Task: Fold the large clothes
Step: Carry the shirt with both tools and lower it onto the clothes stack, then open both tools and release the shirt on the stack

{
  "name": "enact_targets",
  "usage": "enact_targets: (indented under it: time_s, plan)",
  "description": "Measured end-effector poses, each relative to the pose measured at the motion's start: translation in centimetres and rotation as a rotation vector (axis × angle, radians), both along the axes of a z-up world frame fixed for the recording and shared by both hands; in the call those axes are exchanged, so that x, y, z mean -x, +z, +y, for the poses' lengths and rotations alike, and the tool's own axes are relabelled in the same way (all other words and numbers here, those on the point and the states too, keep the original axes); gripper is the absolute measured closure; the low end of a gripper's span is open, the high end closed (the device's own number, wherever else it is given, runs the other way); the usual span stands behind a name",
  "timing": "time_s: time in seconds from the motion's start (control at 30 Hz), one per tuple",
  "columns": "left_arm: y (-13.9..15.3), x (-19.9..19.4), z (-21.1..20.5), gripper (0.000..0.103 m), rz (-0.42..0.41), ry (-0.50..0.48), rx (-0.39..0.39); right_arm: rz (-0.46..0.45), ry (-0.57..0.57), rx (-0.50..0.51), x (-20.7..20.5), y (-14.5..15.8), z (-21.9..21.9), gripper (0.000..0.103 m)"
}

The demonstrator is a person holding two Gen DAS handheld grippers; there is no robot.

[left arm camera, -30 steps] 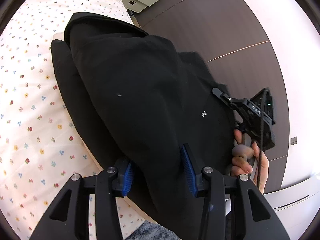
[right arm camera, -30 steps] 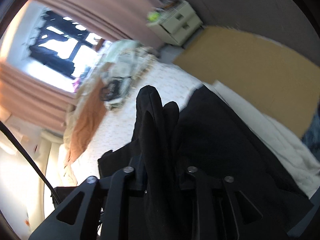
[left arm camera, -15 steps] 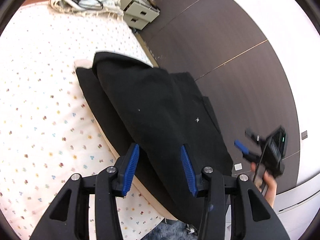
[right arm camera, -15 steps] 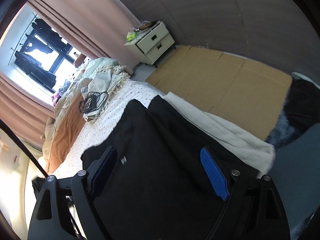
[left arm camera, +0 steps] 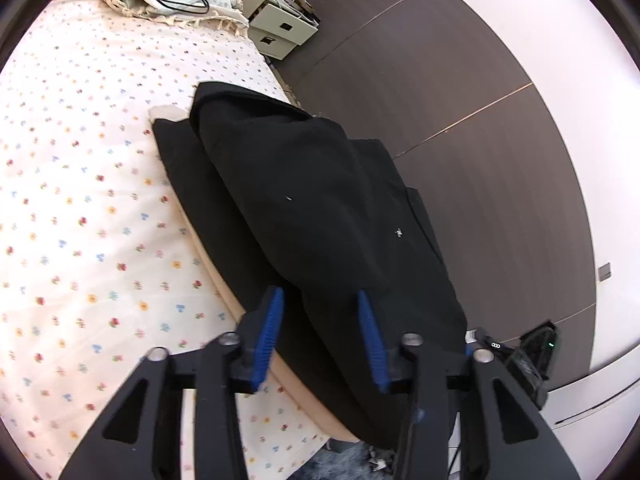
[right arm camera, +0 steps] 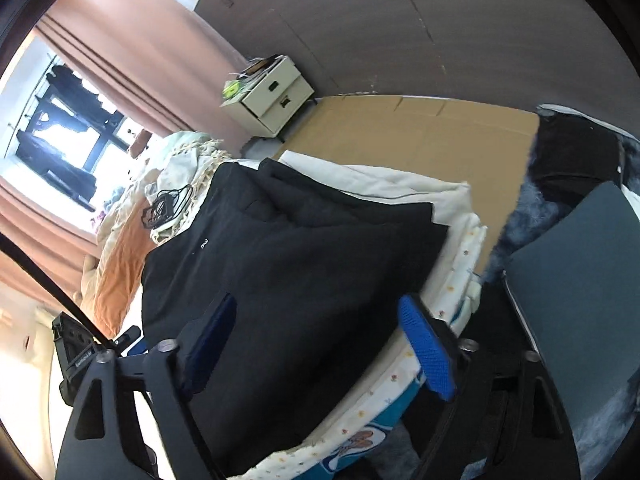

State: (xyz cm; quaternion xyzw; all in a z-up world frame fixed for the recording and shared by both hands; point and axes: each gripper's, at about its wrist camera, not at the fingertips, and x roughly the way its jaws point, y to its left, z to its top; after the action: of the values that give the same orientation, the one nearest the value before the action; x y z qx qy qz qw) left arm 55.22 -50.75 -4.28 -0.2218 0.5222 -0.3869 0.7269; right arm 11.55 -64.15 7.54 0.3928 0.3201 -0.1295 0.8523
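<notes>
Black garment (left arm camera: 304,200), one; grippers, two, closing.

Left wrist view: looks forward and down along bed edge, close over black garment (left arm camera: 312,208), toward nightstand (left arm camera: 280,28). Right wrist view: faces same garment (right arm camera: 288,264) from bed corner, angled toward window (right arm camera: 60,132). Shared: garment, nightstand (right arm camera: 272,96), tangled cable (right arm camera: 164,208).

Black angular left gripper (left arm camera: 320,336), blue ribbed pads, silver screws, matching right gripper (right arm camera: 320,344), black cable
</notes>
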Motion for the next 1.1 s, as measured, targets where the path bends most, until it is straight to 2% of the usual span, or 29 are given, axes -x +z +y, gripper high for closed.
enact_targets:
  time_s: [0.1, 0.23, 0.47, 0.57, 0.67, 0.73, 0.77, 0.8, 0.83, 0.87, 1.03, 1.1]
  plan:
    - [-0.2, 0.0, -0.7, 0.068, -0.004, -0.010, 0.017, 0.006, -0.019, -0.048, -0.7, -1.2, -1.7, 0.076]
    - [-0.2, -0.6, -2.0, 0.068, 0.007, -0.017, 0.027, -0.028, -0.055, -0.062, -0.9, -1.9, -3.0, 0.084]
    - [0.7, -0.6, -3.8, 0.068, 0.006, -0.012, 0.014, -0.017, -0.106, -0.056, -1.6, -2.5, -3.2, 0.087]
    - [1.3, -0.3, -3.8, 0.068, 0.015, -0.034, -0.032, -0.012, -0.096, -0.049, -1.3, -2.0, -2.2, 0.087]
    - [2.3, 0.2, -2.9, 0.067, -0.014, -0.018, -0.055, 0.023, -0.071, -0.049, -1.6, -1.4, -1.5, 0.084]
    - [3.2, 0.5, -2.3, 0.064, -0.034, -0.007, -0.055, 0.045, -0.080, -0.021, -1.2, -0.6, -1.5, 0.076]
    - [3.8, 0.7, -2.0, 0.058, -0.046, -0.004, -0.057, 0.053, -0.089, -0.003, -1.2, -0.2, -1.5, 0.070]
    - [4.2, 0.9, -1.8, 0.052, -0.058, -0.009, -0.063, 0.057, -0.097, 0.029, -0.7, 0.5, -1.1, 0.052]
    - [4.9, 1.3, -1.6, 0.035, -0.073, -0.013, -0.070, 0.055, -0.098, 0.047, -0.3, 1.1, -0.7, 0.030]
    - [5.7, 1.8, -1.3, 0.022, -0.093, -0.012, -0.076, 0.049, -0.095, 0.058, 0.1, 1.7, -0.4, 0.023]
    - [9.2, 4.3, 0.5, 0.015, -0.186, 0.007, -0.120, 0.039, -0.101, 0.112, 1.8, 3.9, 1.6, 0.017]
    - [10.5, 5.4, 1.2, 0.001, -0.225, 0.001, -0.139, 0.018, -0.112, 0.149, 2.8, 4.8, 2.5, 0.000]
